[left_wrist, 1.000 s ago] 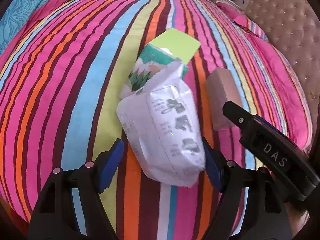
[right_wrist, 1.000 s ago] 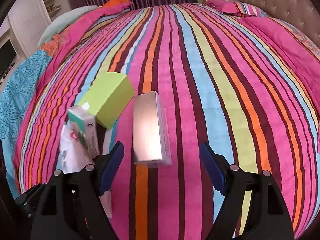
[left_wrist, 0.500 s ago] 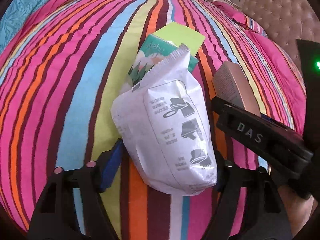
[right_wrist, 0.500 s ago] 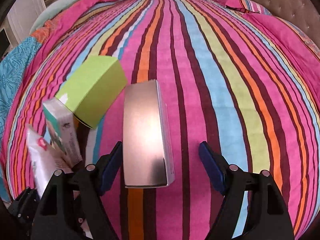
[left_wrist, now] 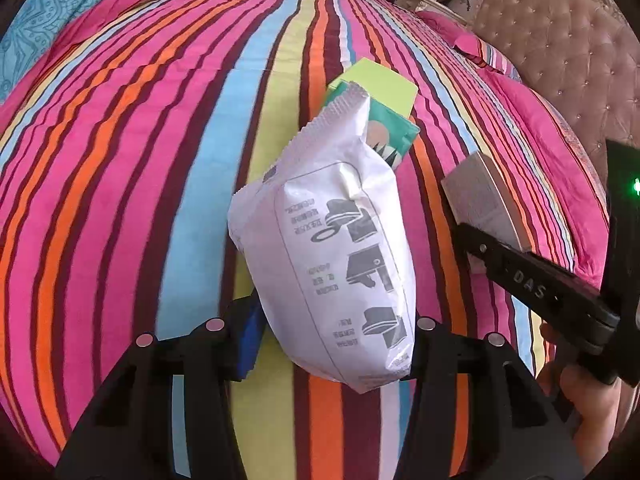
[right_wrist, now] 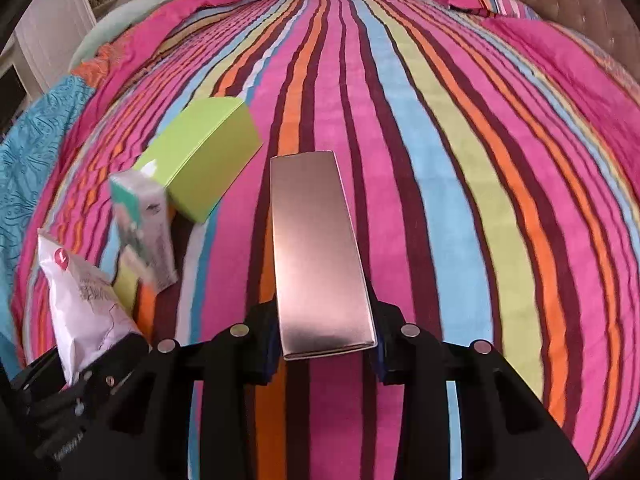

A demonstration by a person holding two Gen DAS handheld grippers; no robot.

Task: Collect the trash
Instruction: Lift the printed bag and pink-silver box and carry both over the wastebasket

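Trash, item one: white printed pouch (left_wrist: 340,248), clamped between the jaws of my left gripper (left_wrist: 334,332), lifted over the striped bed cover (left_wrist: 140,160). Item two: rose-gold box (right_wrist: 318,256), clamped lengthwise in my right gripper (right_wrist: 326,340). Items three and four: lime-green box (right_wrist: 204,160) and teal-and-white carton (right_wrist: 144,232), touching, lying on the cover left of the rose-gold box.
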